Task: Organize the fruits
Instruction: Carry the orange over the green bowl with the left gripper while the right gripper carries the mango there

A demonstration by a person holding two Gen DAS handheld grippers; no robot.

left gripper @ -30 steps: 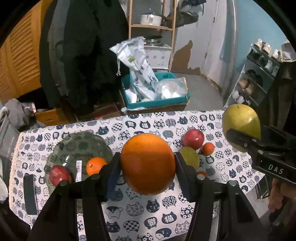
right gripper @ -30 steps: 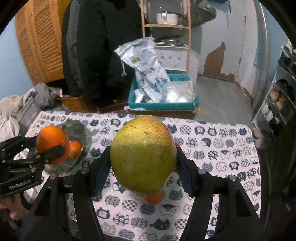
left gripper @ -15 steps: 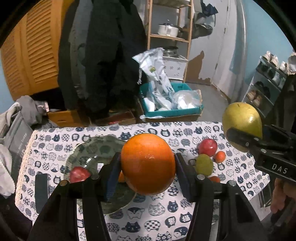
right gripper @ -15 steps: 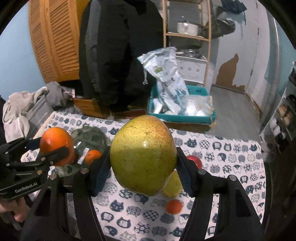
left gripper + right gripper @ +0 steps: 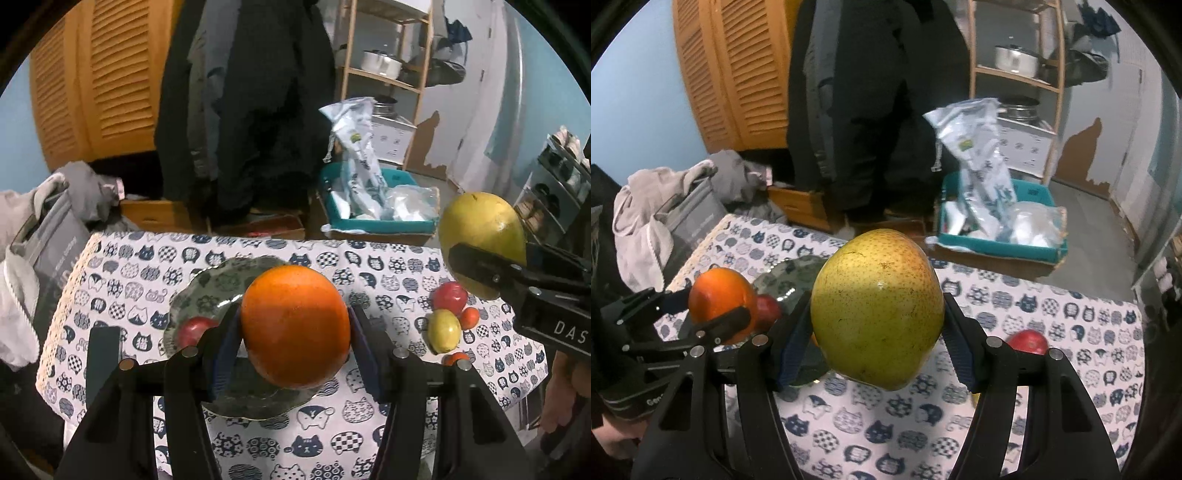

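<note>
On the left, the green plate (image 5: pixel 207 291) sits on the cat-print tablecloth (image 5: pixel 122 280), but most of its bowl is hidden behind the left gripper (image 5: pixel 295 328), which is clenched on a big orange (image 5: pixel 295 325) held above it. Only a slice of the red apple (image 5: pixel 194 328) on the plate peeks out beside the left finger; the small orange seen on the plate earlier is now wholly covered. A dark flat object (image 5: pixel 103 354) lies left of the plate; what it is cannot be made out.

To the right, a loose cluster rests on the cloth: a red fruit (image 5: pixel 450 297), a yellow-green fruit (image 5: pixel 443 330) and two small orange fruits (image 5: pixel 469 317), the lower one half cut off by the gripper finger. The left view alone shows this whole cluster; the right view catches only the red fruit (image 5: pixel 1028 341).

Far right, the right gripper (image 5: pixel 877 325) is clamped on a large yellow-green pear (image 5: pixel 877 314), held in the air above the cloth. Its own view shows the plate (image 5: pixel 790 280) mostly masked by the pear and the orange (image 5: pixel 720 302).

Compared with a second ago, the plate has slid from the left of the left view to directly beneath the orange, and the cluster has shifted rightward.
</note>
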